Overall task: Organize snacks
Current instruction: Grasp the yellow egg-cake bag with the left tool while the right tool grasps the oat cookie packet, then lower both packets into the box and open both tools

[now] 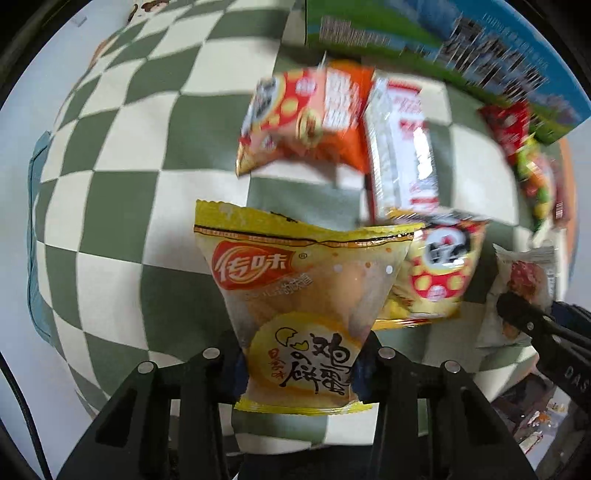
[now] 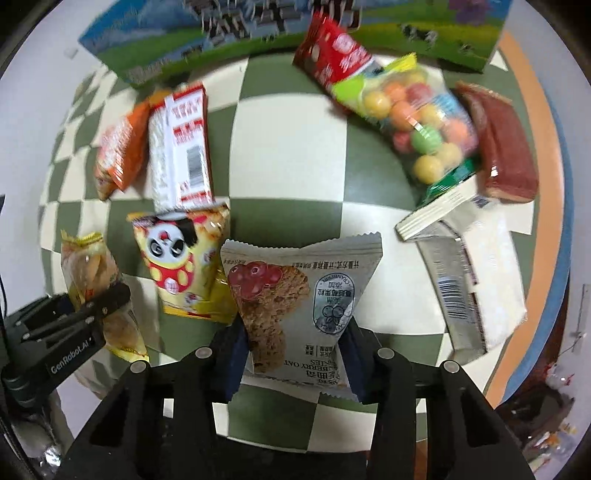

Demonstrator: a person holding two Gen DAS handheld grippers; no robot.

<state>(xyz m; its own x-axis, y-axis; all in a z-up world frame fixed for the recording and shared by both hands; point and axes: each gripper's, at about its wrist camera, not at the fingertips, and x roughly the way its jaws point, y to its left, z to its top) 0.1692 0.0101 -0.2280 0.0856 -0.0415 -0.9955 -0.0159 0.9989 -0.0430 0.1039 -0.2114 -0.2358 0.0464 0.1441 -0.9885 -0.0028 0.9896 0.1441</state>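
Left wrist view: the left gripper (image 1: 299, 365) is clamped on the lower part of a yellow egg-cake packet (image 1: 299, 295), which stands up between the fingers with its crimped top edge flaring free above. It is a light, air-puffed pouch of slick film with a soft cake inside, so I judge a hard squeeze would crush it; the flat sealed ends are the safer hold.

In the right wrist view, the right gripper (image 2: 295, 354) likewise pinches the lower part of a grey cranberry oat packet (image 2: 299, 295), also light and crinkly, its contents probably brittle.

Just beyond and left of it lies a panda snack bag (image 2: 184, 262). Farther out on the checkered cloth (image 2: 288, 155) of the bench are a white-and-red bar (image 2: 181, 144), a bag of coloured balls (image 2: 417, 122) to the right, and, farthest, a green-and-blue carton (image 2: 424, 33).
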